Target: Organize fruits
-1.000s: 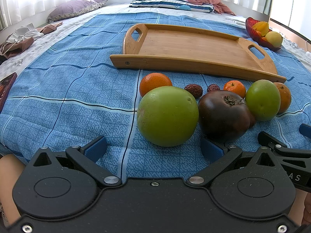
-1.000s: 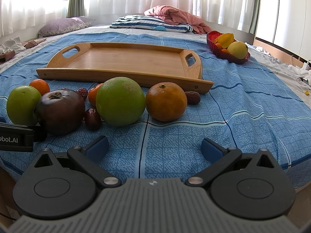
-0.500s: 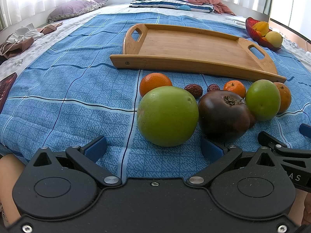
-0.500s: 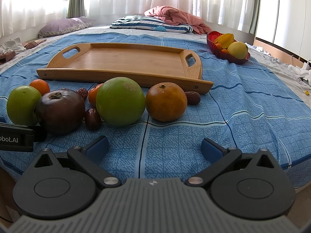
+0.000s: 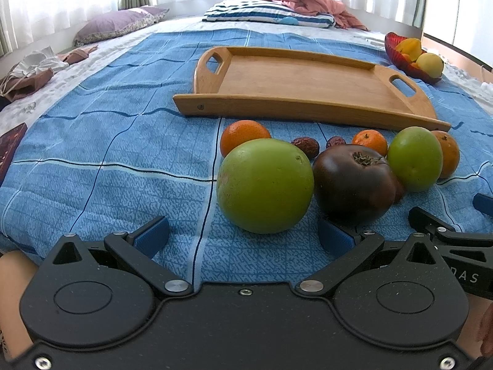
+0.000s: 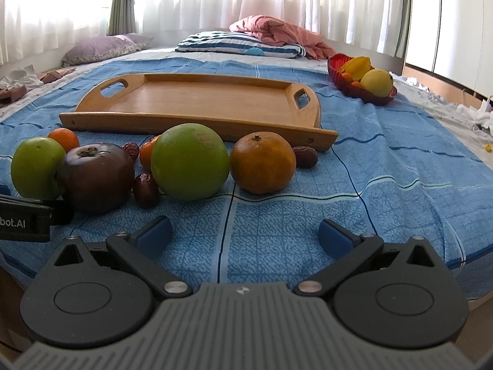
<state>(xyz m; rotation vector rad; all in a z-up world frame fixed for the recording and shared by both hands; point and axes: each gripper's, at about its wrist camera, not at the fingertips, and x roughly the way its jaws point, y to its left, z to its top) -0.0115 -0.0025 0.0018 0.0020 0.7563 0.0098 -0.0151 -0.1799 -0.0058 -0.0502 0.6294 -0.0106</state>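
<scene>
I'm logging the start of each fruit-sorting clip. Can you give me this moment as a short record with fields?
surface: blue bedspread
tray: wooden tray, nothing in it
loose fruit: large green fruit, dark tomato, smaller green fruit, oranges, dried dates, in front of the tray
red bowl: holds fruit, far right
left gripper: open, holding nothing
right gripper: open, holding nothing

- small orange (image 6: 147, 154): mostly hidden behind big green fruit (image 6: 189, 162), only left sliver shows
- second green fruit (image 6: 36, 163): its right side covered by dark tomato (image 6: 95, 177)
- left claw (image 6: 26, 217): cut off by frame's left edge, print reads only "bot.AI"
- dark book-like thing (image 5: 9, 149), far left of wooden tray (image 5: 302, 88): cut by edge, can't identify
- red bowl (image 5: 406, 61) contents: too small to name
</scene>
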